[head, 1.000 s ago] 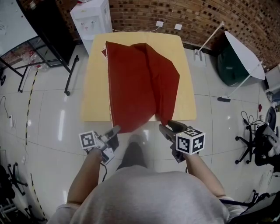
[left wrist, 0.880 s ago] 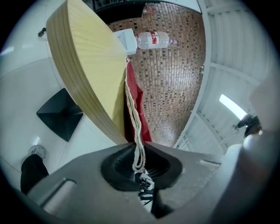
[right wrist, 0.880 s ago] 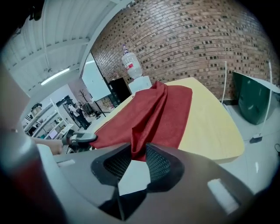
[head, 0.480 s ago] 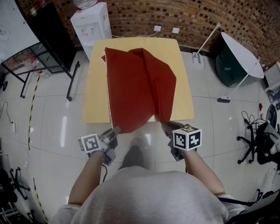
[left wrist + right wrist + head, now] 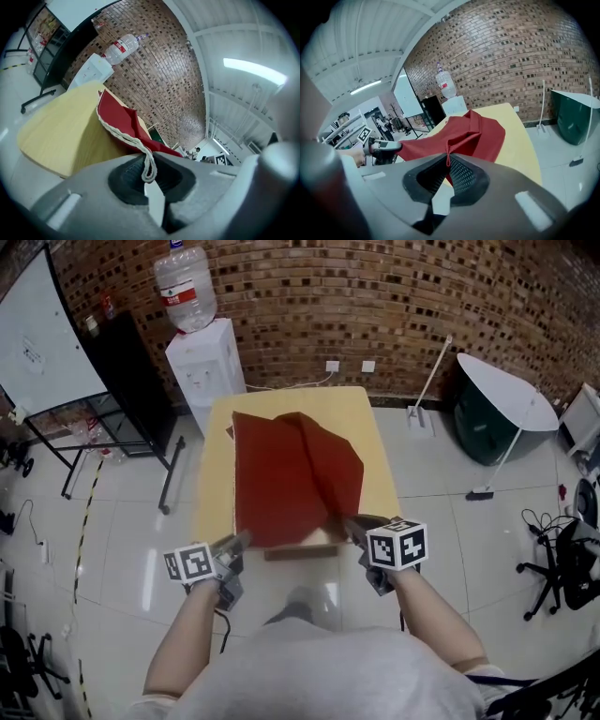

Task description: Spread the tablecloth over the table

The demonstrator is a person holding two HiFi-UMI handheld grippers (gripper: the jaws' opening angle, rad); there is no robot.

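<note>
**Both tools pinch the near hem; the cloth runs straight ahead of them**

The left tool (image 5: 241,541) is closed tight on the tablecloth (image 5: 291,474). In the left gripper view the white cord edging (image 5: 125,133) loops down between its pads (image 5: 126,180), with red fabric climbing away from the tips. The right tool (image 5: 350,524) has just been closing its jaws. In the right gripper view they are nipped on a small pleat of the red cloth (image 5: 464,133), with nothing else between them.

The two tools sit side by side at the near edge of the desk (image 5: 214,456), and the near hem is strung between them. From there the cloth's long axis runs straight ahead, away from both tips, toward the far edge. It covers only a middle strip.

Ahead of the left tool the cloth's edge runs fairly straight. Ahead of the right tool a flap is folded over toward the middle. Bare desk (image 5: 520,140) shows outward of each tool.

The coming move likely turns on that: the width still to be gained lies sideways, out from each tool, more so on the right tool's side. Each hand is nearest its own corner.
</note>
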